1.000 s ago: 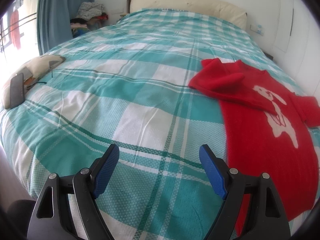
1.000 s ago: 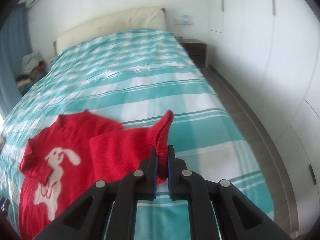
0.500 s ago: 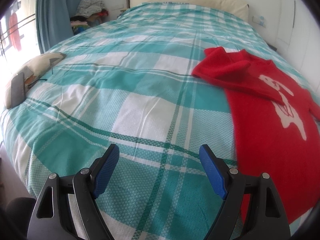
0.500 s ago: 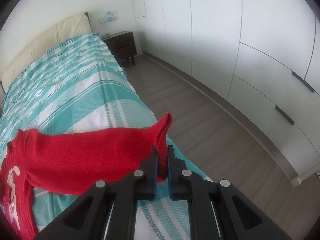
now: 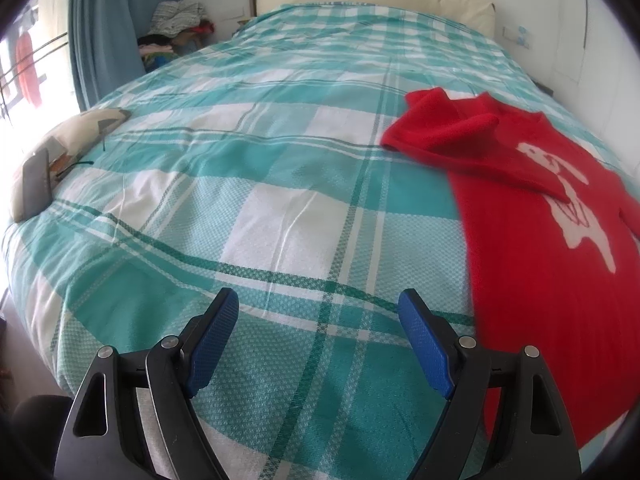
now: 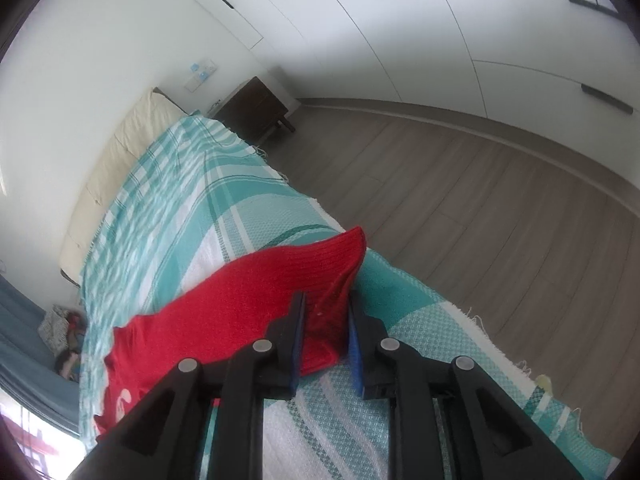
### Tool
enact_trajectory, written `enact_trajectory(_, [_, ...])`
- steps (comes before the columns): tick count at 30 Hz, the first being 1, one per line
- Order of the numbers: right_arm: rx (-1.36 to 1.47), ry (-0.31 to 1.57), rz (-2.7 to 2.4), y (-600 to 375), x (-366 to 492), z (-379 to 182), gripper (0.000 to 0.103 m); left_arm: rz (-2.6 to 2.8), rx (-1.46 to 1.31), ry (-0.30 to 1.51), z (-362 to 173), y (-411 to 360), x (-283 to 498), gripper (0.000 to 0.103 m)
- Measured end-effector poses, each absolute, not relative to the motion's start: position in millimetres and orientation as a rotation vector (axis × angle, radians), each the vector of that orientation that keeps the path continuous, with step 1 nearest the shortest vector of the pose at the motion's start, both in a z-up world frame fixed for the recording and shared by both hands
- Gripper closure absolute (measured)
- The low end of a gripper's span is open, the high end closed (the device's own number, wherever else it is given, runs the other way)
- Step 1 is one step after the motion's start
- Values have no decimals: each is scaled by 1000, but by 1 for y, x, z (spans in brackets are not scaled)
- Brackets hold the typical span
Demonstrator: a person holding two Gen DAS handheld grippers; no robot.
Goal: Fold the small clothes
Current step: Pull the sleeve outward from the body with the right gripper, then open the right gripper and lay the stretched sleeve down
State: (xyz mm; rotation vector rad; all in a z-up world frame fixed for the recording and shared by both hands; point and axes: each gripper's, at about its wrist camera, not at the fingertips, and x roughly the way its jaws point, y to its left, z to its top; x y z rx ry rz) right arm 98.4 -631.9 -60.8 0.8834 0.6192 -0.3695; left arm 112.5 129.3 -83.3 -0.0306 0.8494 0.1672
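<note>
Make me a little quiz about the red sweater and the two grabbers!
1. True or false: the left gripper holds the red sweater.
2. What is between the jaws of the right gripper? A) the sleeve B) a sock C) nothing
3. Fill in: the animal picture on the sweater is coloured ____.

Key:
1. False. Its jaws stand wide open and empty over the bedspread.
2. A. The jaws have just been opening, and the sleeve lies loose between them.
3. White.
</note>
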Motion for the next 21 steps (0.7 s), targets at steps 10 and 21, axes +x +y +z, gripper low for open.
enact_trajectory(10, [792,712,-506,-629,110,-67,100,174,-28,862,-85,127,115,19])
enact_trajectory(21, [610,757,-770,-623,87,-47,53,165,-42,855,-83,129,114,19])
